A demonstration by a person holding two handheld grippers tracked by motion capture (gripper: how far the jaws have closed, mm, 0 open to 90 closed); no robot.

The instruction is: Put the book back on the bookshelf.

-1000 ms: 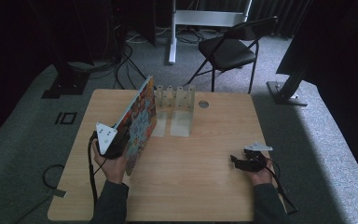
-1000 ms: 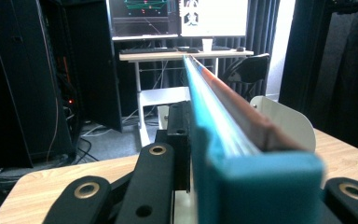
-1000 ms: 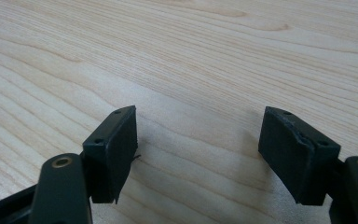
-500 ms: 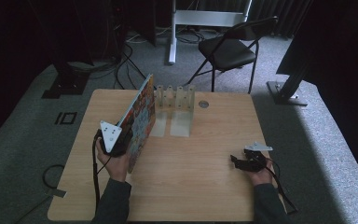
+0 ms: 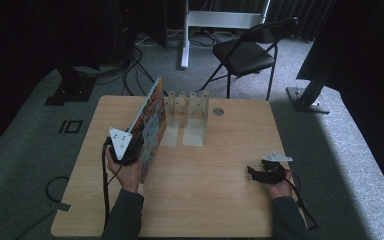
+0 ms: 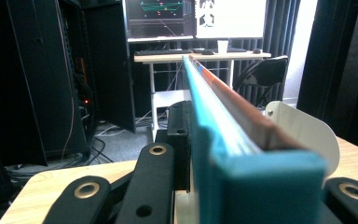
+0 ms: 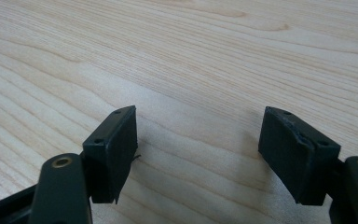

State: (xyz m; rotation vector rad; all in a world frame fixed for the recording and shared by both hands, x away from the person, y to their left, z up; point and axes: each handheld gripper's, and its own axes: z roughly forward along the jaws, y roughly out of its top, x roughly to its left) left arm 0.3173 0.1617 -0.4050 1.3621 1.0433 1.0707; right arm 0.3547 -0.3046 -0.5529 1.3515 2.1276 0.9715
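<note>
A person seated at a pale wooden table is working with a handheld gripper in each hand. At the left of the high view, the left gripper is clamping the near edge of a thin, brightly patterned book, holding it upright on edge so that it is running from the frame's centre-left up towards the top of the table. In the left gripper view, the book's turquoise cover is sitting tight between the black jaws and stretching away up the middle of the frame.

Just right of the book, a clear slotted plastic rack with upright dividers is standing near the table's far edge, its nearest slot lying right beside the book's far end and narrowing the way there. A small round grey disc is lying a little further right. Beyond the table, a black folding chair is standing on the grey carpet at upper centre.

At lower right, the right gripper is resting low over bare wood, well apart from the book; in the right gripper view its jaws are standing wide with nothing between them. Open tabletop is spreading between the two hands.
</note>
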